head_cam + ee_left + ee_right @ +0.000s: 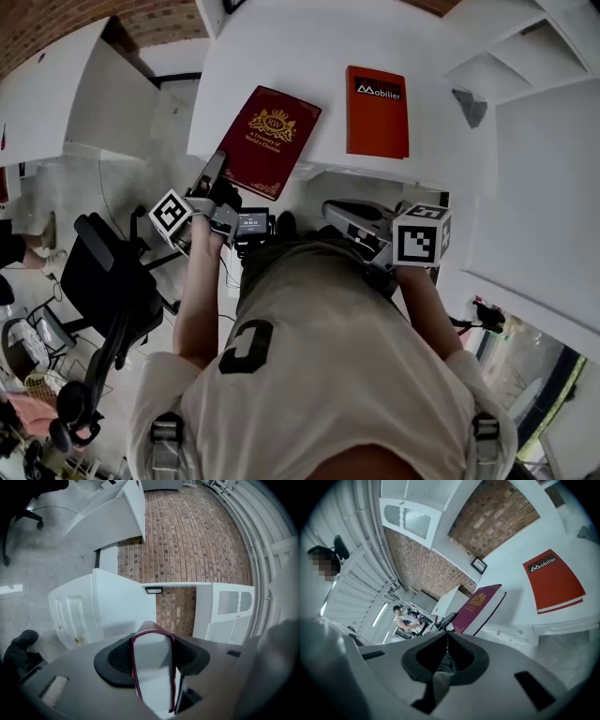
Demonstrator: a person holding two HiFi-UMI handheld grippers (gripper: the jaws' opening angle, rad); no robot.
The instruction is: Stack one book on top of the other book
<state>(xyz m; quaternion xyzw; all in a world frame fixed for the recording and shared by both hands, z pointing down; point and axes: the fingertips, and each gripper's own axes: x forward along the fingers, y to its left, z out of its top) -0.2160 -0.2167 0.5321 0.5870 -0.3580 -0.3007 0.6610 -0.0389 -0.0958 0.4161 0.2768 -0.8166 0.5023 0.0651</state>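
Left gripper point(215, 184) clamps the maroon book point(270, 139) by its edge; right gripper point(446, 645) is closed and empty. Stacking is not yet done: the orange book point(377, 111) lies apart on the table point(281, 47).

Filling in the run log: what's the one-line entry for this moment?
left gripper: shut on maroon book | right gripper: shut, empty | orange book: flat on white table, apart from maroon book | stack: not yet done

White bench point(281, 47) is noted, surface plain. A black office chair point(103, 281) stands on the grey floor point(37, 550) to its left. The brick wall point(197, 536) carries a small dark-framed plaque point(153, 590). A white louvred cabinet point(229, 611) stands right of the plaque.
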